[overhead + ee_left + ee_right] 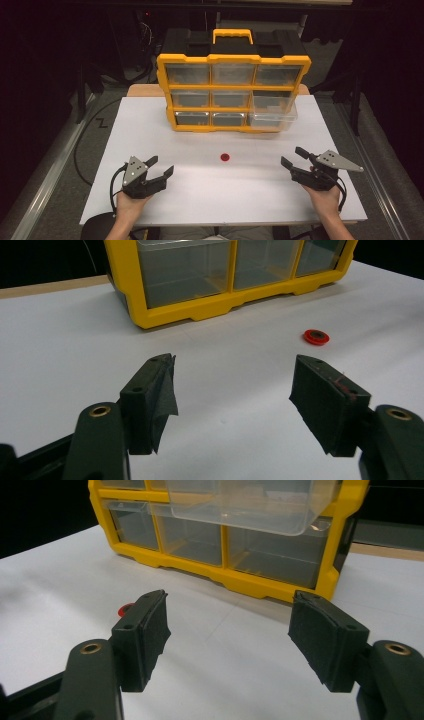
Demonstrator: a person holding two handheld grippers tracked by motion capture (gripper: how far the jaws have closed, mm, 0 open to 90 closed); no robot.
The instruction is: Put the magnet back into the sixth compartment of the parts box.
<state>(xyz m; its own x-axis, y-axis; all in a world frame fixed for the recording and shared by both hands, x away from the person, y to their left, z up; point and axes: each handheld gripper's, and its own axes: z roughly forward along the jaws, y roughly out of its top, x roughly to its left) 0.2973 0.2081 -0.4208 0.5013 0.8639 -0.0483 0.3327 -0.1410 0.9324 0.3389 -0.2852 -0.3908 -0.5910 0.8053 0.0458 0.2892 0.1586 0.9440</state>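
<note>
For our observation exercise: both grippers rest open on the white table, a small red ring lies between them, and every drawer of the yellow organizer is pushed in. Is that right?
Not quite. One clear drawer at the organizer's right side is pulled out, as the high view shows. The rest stands: left gripper and right gripper open, red ring between.

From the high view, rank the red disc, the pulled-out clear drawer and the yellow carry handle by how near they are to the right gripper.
1. The red disc, on the white table to the left of the right gripper.
2. The pulled-out clear drawer, beyond the gripper at the organizer's right side.
3. The yellow carry handle, on top of the organizer at the back.
</note>
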